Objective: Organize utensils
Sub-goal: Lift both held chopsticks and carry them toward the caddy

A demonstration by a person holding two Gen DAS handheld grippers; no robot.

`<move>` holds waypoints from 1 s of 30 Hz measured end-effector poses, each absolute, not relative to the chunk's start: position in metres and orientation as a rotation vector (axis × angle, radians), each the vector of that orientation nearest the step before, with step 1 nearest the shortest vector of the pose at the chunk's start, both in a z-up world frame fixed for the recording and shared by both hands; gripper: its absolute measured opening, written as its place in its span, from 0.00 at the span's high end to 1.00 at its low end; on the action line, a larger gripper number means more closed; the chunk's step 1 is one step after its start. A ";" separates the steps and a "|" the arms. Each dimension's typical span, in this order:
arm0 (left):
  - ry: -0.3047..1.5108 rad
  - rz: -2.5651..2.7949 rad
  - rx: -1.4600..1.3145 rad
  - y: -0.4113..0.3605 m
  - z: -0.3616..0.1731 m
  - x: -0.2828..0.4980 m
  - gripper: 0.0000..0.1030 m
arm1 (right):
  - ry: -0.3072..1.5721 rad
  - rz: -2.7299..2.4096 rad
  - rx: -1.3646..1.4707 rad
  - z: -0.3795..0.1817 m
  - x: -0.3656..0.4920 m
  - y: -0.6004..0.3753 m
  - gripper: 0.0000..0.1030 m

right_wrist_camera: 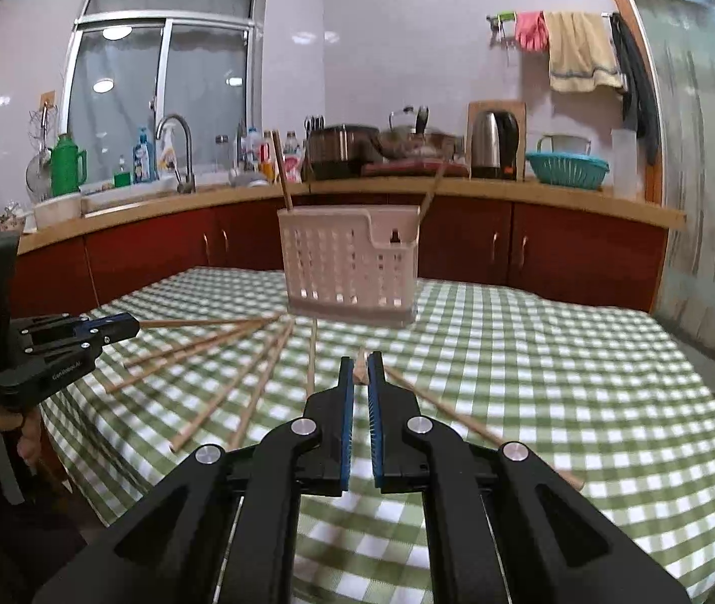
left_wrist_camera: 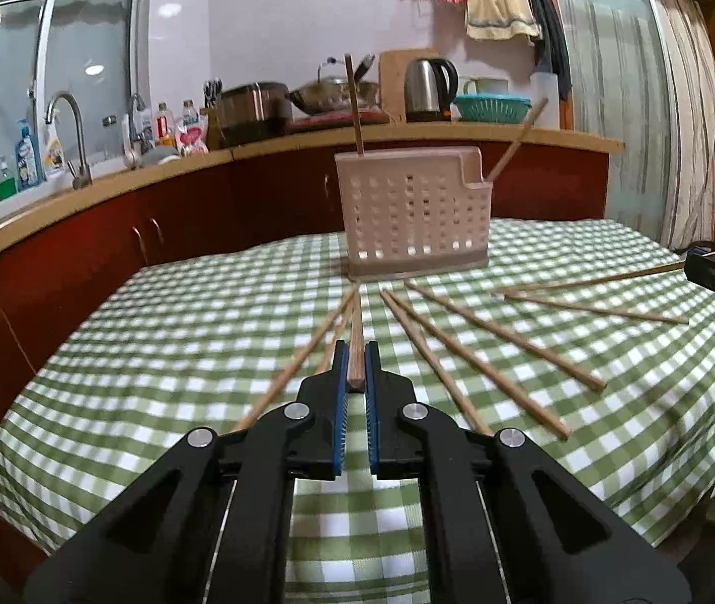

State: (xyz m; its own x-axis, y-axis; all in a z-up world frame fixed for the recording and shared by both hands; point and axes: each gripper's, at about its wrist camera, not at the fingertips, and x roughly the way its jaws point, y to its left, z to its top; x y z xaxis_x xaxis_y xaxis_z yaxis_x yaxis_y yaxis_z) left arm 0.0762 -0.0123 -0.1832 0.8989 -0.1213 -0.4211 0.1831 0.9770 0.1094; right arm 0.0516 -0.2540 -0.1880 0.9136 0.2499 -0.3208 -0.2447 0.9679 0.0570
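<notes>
A pink perforated utensil holder (left_wrist_camera: 415,219) stands at the far middle of the checked table; it also shows in the right wrist view (right_wrist_camera: 349,272). Two chopsticks (left_wrist_camera: 354,105) stand in it. Several wooden chopsticks (left_wrist_camera: 488,347) lie fanned on the cloth in front of it. My left gripper (left_wrist_camera: 355,352) is shut on the end of one chopstick (left_wrist_camera: 356,347) that points toward the holder. My right gripper (right_wrist_camera: 360,363) is shut on the end of another chopstick (right_wrist_camera: 360,372). The left gripper also shows in the right wrist view (right_wrist_camera: 128,326), and the right gripper's tip shows in the left wrist view (left_wrist_camera: 692,264).
The table has a green-and-white checked cloth (left_wrist_camera: 206,332). Behind it runs a wooden counter (left_wrist_camera: 307,138) with red cabinets, a sink tap (left_wrist_camera: 68,136), bottles, pots, a kettle (left_wrist_camera: 430,88) and a teal basket (left_wrist_camera: 493,105). Towels hang on the wall.
</notes>
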 end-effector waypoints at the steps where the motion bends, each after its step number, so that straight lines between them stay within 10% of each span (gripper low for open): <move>1: 0.415 -0.154 0.148 -0.013 -0.179 0.075 0.93 | 0.324 0.255 0.014 -0.184 0.051 -0.253 0.94; 30: 0.366 -0.168 0.117 -0.007 -0.101 0.094 0.93 | 0.266 0.246 0.084 -0.124 0.066 -0.253 0.94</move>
State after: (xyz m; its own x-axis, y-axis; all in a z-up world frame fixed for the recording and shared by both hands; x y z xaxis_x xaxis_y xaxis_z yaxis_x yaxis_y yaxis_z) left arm 0.0941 -0.0072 -0.1012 0.9200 -0.1416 -0.3653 0.1838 0.9795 0.0831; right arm 0.0661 -0.2534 -0.1235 0.9351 0.2517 -0.2493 -0.2296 0.9665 0.1149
